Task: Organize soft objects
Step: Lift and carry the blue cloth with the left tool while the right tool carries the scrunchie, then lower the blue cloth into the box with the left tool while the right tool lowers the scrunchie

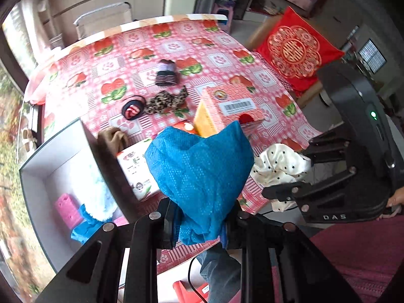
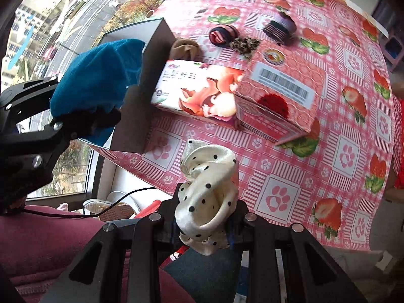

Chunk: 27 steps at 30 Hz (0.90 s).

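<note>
Blue cloth (image 1: pixel 199 176) is clamped in the left gripper (image 1: pixel 202 227), raised above the near table (image 1: pixel 265 75) edge, just right of the open box (image 1: pixel 50 166). Dotted cloth (image 2: pixel 209 194) is clamped in the right gripper (image 2: pixel 204 224), also above the near edge. Socks (image 1: pixel 165 73) lie farther back.

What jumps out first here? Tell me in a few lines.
The bright blue cloth bunched in the left gripper fills the middle of the left wrist view, beside the open white box. The cream polka-dot scrunchie is clamped in the right gripper, over the near edge of the pink strawberry tablecloth. Behind both, two pink cartons stand mid-table.
</note>
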{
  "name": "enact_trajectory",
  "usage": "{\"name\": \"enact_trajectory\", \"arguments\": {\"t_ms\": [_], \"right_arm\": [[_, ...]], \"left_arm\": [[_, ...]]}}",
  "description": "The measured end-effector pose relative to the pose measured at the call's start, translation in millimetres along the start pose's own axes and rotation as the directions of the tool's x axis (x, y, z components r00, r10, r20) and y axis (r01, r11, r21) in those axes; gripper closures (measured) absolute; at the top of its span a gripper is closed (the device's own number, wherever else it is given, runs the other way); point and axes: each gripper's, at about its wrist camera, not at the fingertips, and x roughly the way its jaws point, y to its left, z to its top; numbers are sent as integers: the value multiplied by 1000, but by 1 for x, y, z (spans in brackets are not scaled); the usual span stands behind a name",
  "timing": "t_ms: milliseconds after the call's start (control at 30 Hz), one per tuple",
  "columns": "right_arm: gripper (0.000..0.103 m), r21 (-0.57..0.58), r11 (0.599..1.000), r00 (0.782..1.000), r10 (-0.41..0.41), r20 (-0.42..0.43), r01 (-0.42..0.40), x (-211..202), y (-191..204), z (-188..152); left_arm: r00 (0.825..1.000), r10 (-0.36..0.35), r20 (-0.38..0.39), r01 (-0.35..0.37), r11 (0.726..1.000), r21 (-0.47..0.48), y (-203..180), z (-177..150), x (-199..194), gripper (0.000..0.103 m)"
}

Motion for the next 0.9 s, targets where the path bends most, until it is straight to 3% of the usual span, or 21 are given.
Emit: {"name": "enact_trajectory", "arguments": {"t_ms": [400, 900], "right_arm": [[74, -182, 983, 1000, 9, -18, -12, 0, 60, 52], [74, -290, 956, 999, 45, -21, -49, 8, 113, 86]], "left_arm": [[994, 99, 38, -87, 967, -239, 67, -34, -13, 77], [989, 147, 23, -127, 916, -380, 105, -61, -17, 77]]}}
